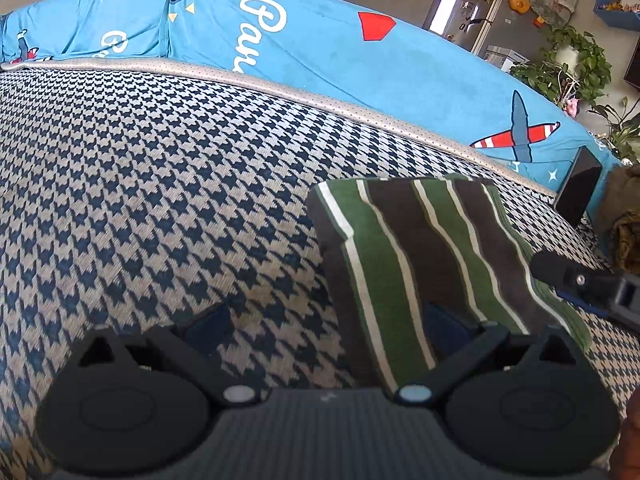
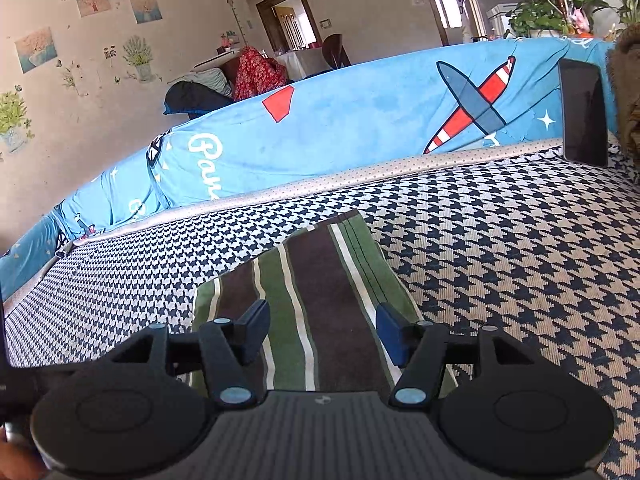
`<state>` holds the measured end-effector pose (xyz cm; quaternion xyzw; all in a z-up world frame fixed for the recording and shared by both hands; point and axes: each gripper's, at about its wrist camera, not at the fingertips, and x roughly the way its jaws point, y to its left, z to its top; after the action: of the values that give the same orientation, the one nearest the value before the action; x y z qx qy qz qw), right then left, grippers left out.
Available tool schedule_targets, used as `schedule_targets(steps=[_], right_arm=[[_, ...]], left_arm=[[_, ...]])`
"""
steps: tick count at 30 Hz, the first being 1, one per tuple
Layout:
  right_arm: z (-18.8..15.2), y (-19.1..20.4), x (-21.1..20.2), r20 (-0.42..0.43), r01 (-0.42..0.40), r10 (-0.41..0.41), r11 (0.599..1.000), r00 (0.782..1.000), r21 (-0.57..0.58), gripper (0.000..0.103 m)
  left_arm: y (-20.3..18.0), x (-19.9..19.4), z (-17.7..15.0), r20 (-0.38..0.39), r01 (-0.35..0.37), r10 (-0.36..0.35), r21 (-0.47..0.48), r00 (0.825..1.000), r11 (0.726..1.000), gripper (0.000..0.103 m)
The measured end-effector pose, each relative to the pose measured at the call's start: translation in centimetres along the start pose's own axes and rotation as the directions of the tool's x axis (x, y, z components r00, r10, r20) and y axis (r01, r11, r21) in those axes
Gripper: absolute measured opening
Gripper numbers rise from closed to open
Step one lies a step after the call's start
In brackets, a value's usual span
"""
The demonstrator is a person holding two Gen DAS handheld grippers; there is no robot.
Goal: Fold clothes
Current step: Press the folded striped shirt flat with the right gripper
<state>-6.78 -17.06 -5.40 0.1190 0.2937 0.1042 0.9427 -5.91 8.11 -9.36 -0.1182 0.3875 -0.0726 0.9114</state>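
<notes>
Both jaws of our right gripper (image 2: 322, 330) stand apart above the folded striped garment (image 2: 320, 300), holding nothing. Our left gripper (image 1: 328, 326) is open too, at the garment's left edge. We risk snagging a layer while pulling away, undoing the fold on the sofa seat (image 2: 520, 248).

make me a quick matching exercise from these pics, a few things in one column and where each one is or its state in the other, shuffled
Things:
1. striped cloth
2. phone
3. right gripper
4. blue sheet

Places or states:
A. draped over the sofa back
B. folded, flat on the seat
C. open above the cloth
D. upright against the backrest

Pairs: 1-B, 2-D, 3-C, 4-A
</notes>
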Motion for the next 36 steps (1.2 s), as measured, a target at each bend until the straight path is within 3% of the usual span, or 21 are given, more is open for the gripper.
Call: schedule_targets(steps=[7,11,17,20,24,36], right_arm=[[-0.5,0.4,-1.3,0.009,0.017,-0.016,0.999,1.0,-0.036,0.073],[-0.5,0.6,-1.8,0.014,0.045,-0.044,0.997,0.999,-0.064,0.074],[-0.6,-0.7,-1.4,-0.052,0.09,-0.09,0.996,0.995,0.005,0.074],[-1.1,-1.1,-0.6,-0.1,0.117,-0.115,0.993,0.988,0.009,0.074],[-1.8,-2.3,0.8,-0.183,0.127,-0.107,0.987,0.977,0.1,0.074],[-2.4,-1.7,1.1,-0.175,0.123,-0.109,0.99,0.978,0.071,0.084]], left_arm=[[-0.1,-1.8,-1.9,-0.002,0.0,0.0,0.021,1.0,1.0,0.103],[-1.0,-1.8,-2.9,-0.016,-0.024,0.026,0.083,1.0,0.996,0.103],[-2.3,-1.3,-4.2,-0.019,-0.078,0.082,0.169,0.996,0.983,0.103],[-2.6,-1.1,-4.4,-0.017,-0.093,0.097,0.179,0.995,0.979,0.103],[-2.7,-1.1,-4.7,-0.008,-0.104,0.108,0.19,0.994,0.976,0.103],[-3.3,-0.9,-4.8,-0.013,-0.141,0.147,0.193,0.989,0.971,0.103]])
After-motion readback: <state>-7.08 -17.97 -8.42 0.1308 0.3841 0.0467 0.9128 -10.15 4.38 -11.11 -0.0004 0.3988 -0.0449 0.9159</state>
